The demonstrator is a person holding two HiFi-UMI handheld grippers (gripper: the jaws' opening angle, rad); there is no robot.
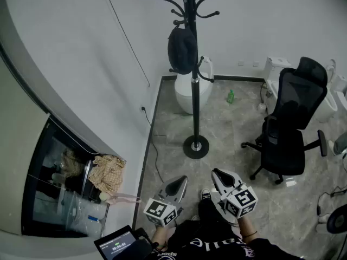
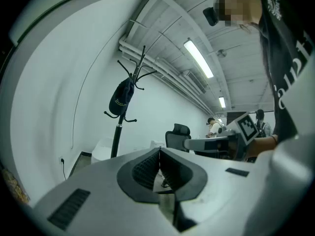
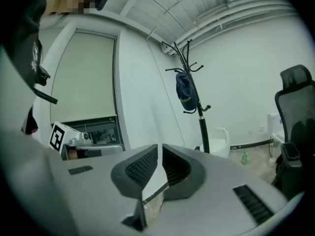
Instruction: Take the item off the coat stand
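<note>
Dark cap point(image 1: 181, 49) hanging on a hook of the black coat stand point(image 1: 194, 112), upright on the floor near its far left corner. Left hand-held gripper point(image 1: 180, 181) and right hand-held gripper point(image 1: 215, 173) held low, well apart from the stand. Both with jaws closed together, nothing between them. Black office chair point(image 1: 290, 123) toward the floor's right edge.

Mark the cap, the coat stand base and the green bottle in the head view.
cap point(image 1: 182, 50), head view, middle of its crown
coat stand base point(image 1: 196, 146), head view, centre of the round foot
green bottle point(image 1: 231, 96), head view, its body
</note>
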